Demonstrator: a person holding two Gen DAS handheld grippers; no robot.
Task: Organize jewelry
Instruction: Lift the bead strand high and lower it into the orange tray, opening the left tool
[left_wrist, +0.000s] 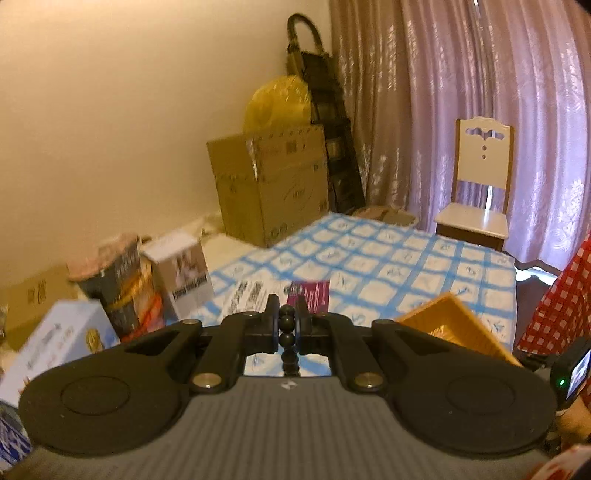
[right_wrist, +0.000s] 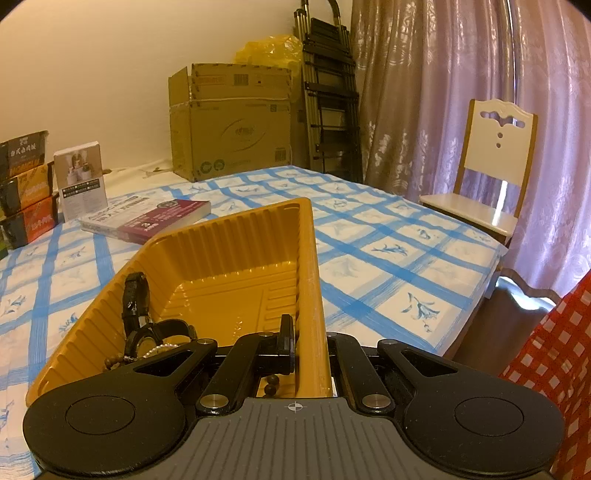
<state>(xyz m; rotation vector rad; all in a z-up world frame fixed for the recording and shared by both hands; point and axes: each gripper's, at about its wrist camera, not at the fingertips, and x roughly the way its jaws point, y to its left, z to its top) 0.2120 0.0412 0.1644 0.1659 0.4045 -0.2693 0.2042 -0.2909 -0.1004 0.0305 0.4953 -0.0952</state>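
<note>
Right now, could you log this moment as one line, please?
left gripper: shut on black bead string | right gripper: shut on yellow tray wall | tray: watch, pearls

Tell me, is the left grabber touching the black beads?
Touching. The left wrist view shows the left gripper with both fingers pressed against the string of black beads, no gap on either side.
</note>
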